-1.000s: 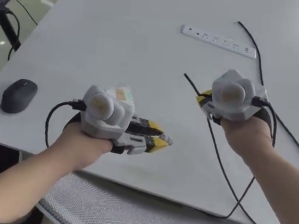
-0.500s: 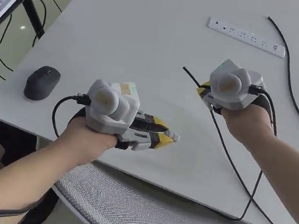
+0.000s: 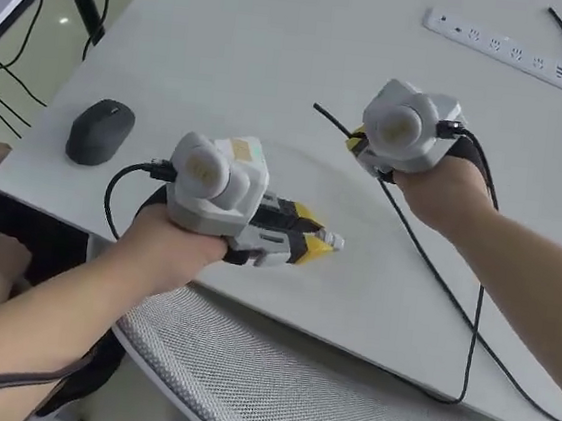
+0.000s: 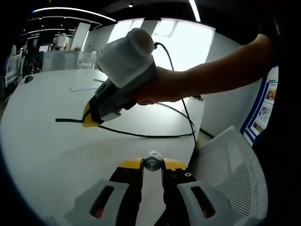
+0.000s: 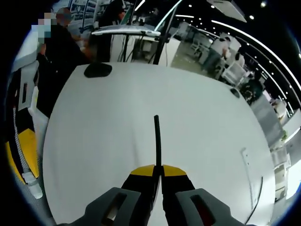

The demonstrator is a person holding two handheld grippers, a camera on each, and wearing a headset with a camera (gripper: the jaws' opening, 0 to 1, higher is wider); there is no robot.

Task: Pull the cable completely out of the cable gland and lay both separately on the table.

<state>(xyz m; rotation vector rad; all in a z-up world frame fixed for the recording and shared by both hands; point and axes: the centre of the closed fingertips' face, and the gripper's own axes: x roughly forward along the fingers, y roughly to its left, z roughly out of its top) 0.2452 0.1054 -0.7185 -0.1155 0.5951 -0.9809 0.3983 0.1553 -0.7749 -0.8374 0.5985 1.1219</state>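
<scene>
Headset has swung, so much of the shift is camera. Measured against the power strip, though, the right gripper has drifted away from it, toward the mouse side of the table. Gap between the two grippers about as before.

Progress:
- Pull looks done. Cable gland sits alone at the tip of the left gripper, with no cable running through it.
- Left fingers clenched on the gland.
- Right fingers clamped on the cable near its free end. A short black stub pokes out ahead of them, and the rest trails back across the table and over the near edge.
- Left to do, as I judge it: set the gland down and let go of the cable, the two apart. Neither is released yet.

Pose:
- Left hand low at the near edge, gripper pointing along it toward the right, gland held just above the tabletop.
- Right hand farther in, mid-table, gripper aimed toward the left edge, tip low.
- Cannot tell whether the stub touches the table.
</scene>
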